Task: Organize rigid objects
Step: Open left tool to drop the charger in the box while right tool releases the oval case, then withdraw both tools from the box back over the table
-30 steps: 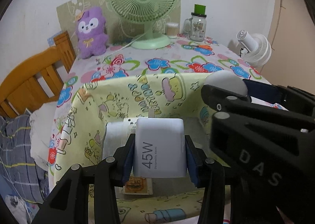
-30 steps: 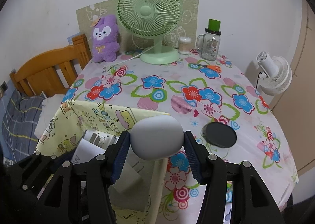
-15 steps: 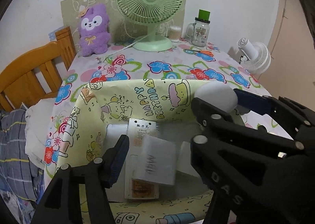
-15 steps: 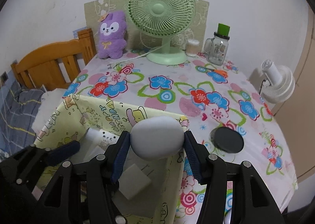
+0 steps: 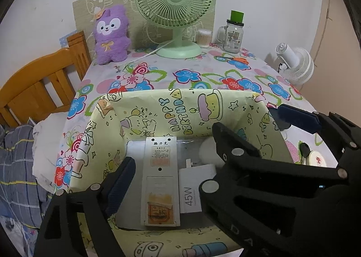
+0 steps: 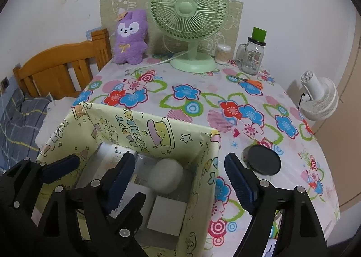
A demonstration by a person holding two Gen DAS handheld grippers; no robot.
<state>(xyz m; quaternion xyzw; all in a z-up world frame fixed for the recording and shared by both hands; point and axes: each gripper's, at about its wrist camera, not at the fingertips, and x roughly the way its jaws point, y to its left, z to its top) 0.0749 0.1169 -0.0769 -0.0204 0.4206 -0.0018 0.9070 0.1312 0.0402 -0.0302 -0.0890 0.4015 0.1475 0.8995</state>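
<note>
Left wrist view: the left gripper (image 5: 171, 180) hangs over the yellow box (image 5: 180, 108), its jaws opening with nothing pressed between them; only one blue finger (image 5: 119, 187) shows, the other hidden behind the right gripper's black frame. Directly below lie a long white remote-like device (image 5: 159, 180) and, beside it, the white 45W charger (image 5: 191, 191), partly covered by that frame. Just past the charger a white rounded object (image 5: 208, 153) is mostly hidden.

In the right wrist view the right gripper (image 6: 178, 180) straddles the box's right wall, jaws opening and empty; the rounded object (image 6: 167, 178) rests on the box floor below. A dark round disc (image 6: 264, 162) lies beyond its right finger. Farther off stand a green fan (image 6: 189, 15) and a purple plush (image 6: 130, 35).
</note>
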